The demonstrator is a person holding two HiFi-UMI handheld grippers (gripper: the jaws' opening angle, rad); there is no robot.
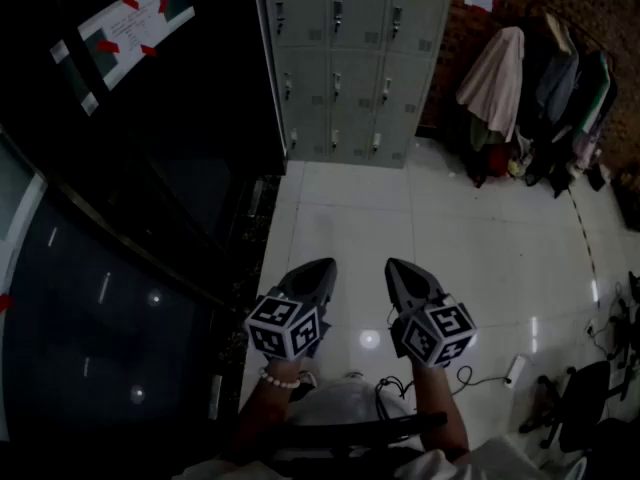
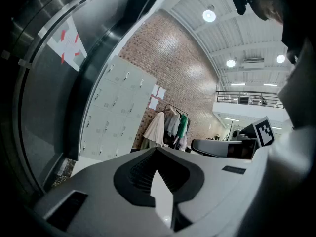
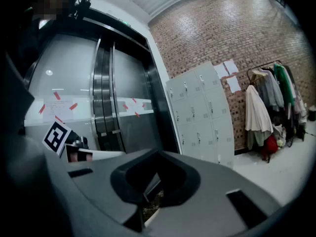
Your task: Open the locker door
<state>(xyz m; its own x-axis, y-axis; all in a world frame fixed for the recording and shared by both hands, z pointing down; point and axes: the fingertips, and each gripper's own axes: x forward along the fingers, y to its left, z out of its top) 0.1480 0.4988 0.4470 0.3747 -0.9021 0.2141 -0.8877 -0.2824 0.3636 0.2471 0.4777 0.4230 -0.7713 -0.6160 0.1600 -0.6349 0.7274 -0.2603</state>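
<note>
A person stands on a glossy white tiled floor (image 1: 470, 238) with a two-jaw gripper in each hand, both at the lower centre of the head view and pointing up the frame. The left gripper (image 1: 318, 266) has its jaws brought together with nothing between them, as its own view confirms (image 2: 157, 150). The right gripper (image 1: 398, 266), just beside it, is likewise closed and empty (image 3: 158, 153). The grey lockers (image 1: 350, 58) stand at the top centre of the head view, well apart from both grippers, with every visible door closed; they appear left of centre in the left gripper view (image 2: 116, 107) and right of centre in the right gripper view (image 3: 202, 112). A clothes rack (image 1: 530, 88) hung with garments fills the upper right, against a brick wall (image 3: 222, 28).
</note>
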